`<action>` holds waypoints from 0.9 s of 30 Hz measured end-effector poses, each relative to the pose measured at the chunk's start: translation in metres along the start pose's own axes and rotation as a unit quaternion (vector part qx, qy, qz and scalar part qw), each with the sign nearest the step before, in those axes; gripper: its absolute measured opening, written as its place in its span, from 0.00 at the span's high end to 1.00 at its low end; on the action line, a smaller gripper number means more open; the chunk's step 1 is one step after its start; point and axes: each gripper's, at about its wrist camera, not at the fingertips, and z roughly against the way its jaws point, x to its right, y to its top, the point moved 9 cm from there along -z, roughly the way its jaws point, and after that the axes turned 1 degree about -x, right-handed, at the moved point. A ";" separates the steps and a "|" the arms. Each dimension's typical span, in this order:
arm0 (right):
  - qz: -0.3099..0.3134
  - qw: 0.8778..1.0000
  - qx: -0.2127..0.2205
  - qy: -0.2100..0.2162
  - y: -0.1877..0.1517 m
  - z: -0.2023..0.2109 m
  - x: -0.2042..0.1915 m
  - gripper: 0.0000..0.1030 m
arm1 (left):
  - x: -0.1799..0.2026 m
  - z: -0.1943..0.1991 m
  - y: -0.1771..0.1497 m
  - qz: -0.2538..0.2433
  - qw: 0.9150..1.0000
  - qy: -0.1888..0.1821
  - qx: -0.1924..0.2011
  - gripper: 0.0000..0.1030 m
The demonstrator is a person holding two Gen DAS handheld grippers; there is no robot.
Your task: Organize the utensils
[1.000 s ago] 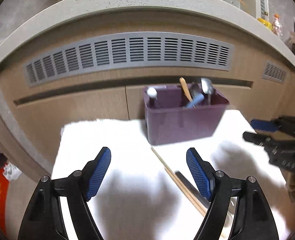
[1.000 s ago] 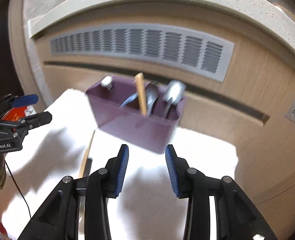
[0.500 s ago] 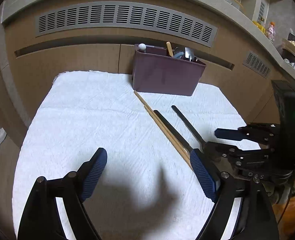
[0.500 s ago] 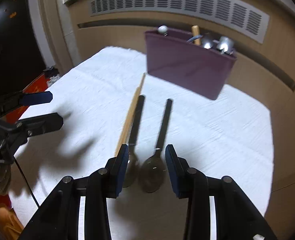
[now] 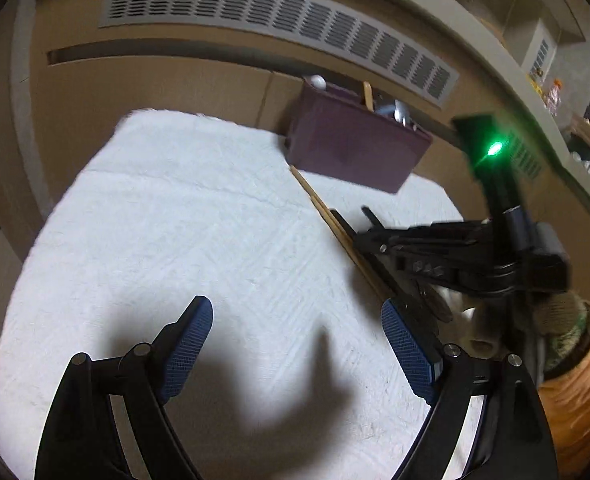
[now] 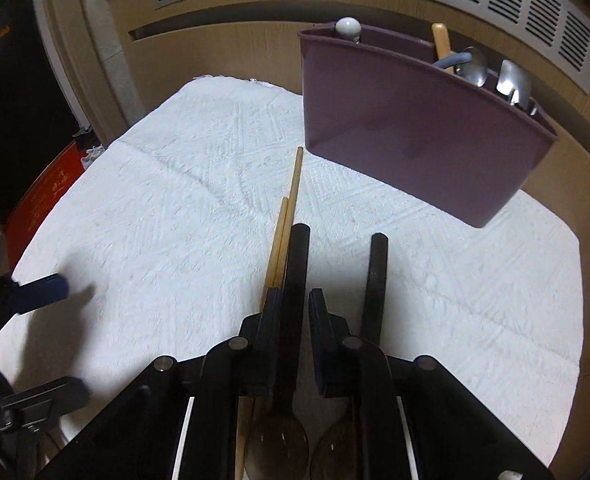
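Right fingers [image 6: 273, 328] closing around black-handled spoon [image 6: 297, 276]

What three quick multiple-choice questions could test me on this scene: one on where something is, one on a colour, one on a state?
1. Where do the wooden chopsticks lie?
A. In the caddy
B. On the white towel, beside the black-handled spoon
C. On the floor

2. What colour is the utensil caddy?
A. Dark purple
B. Green
C. Yellow

3. How do the left gripper fingers stand?
A. Wide apart with nothing between them
B. Clamped on a fork
C. Clamped on the caddy

Answers: 1 B, the sticks rest on the cloth alongside the spoon's handle. 2 A, its walls are plum-coloured in both views. 3 A, only bare towel shows between the blue pads.
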 end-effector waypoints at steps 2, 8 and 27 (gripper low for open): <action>0.002 1.000 -0.004 -0.008 0.002 -0.007 -0.001 0.86 | -0.005 0.007 0.005 0.010 1.000 -0.003 0.010 0.14; -0.002 1.000 -0.009 -0.019 0.011 -0.015 -0.004 0.85 | -0.011 0.015 0.011 0.022 1.000 -0.010 0.018 0.12; -0.066 0.997 0.015 0.036 -0.024 0.041 0.045 0.92 | 0.040 -0.004 0.004 -0.040 0.999 0.007 -0.035 0.12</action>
